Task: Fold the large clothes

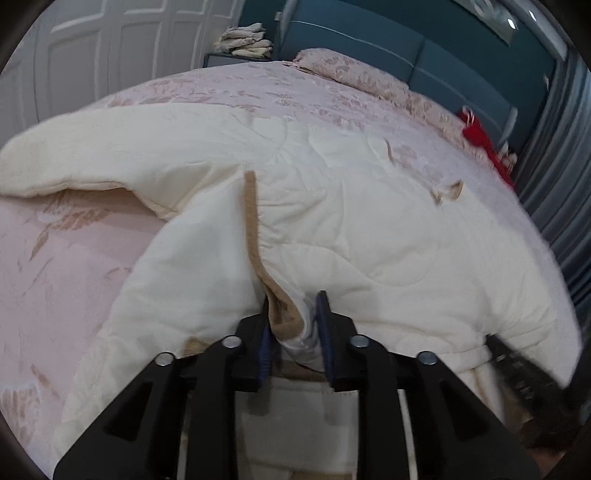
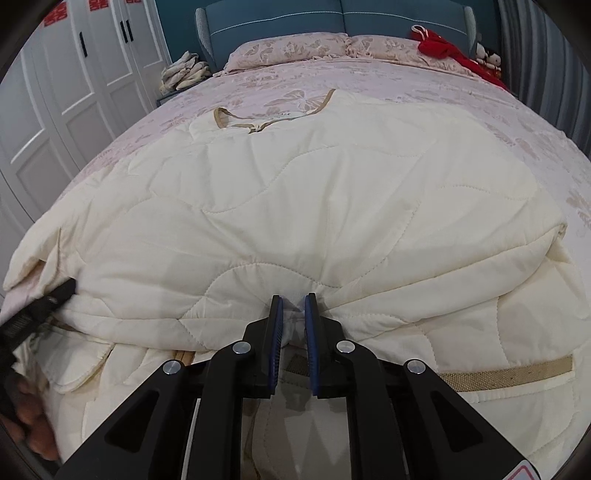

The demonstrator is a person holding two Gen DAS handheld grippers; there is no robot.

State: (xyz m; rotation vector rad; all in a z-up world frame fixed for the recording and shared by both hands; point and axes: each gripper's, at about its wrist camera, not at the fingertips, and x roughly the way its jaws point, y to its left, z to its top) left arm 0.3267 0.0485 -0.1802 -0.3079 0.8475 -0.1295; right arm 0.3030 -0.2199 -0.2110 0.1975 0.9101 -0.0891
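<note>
Big bed with a pink floral-patterned cover (image 2: 388, 85) fills both views, teal padded headboard (image 2: 332, 18) at the far end. Spread over the bed, straight ahead of both grippers, is the cream quilted padded coat with tan trim (image 2: 314, 192), its near edge bunched up right at the fingertips.

Both grippers angle down at the bed. The right gripper (image 2: 294, 308) has its blue pads nearly together, pinching a small fold of the cream fabric at the coat's near hem. The left gripper (image 1: 293, 314) has its jaws a bit wider apart, with the tan-trimmed edge (image 1: 255, 236) and some cream cloth sitting between them; can't tell whether the pads actually press on it.

The right wrist view shows the coat's tan-edged neckline (image 2: 255, 123) at the far side, two pink pillows (image 2: 288, 51), a red cloth item (image 2: 443, 46) far right, and white wardrobe doors (image 2: 74, 74) with red paper cut-outs off to the left; those are too small to read. It also catches fingers (image 2: 33, 424) down at lower left. The left wrist view instead shows a coat sleeve (image 1: 92, 155) stretched out to the left.
</note>
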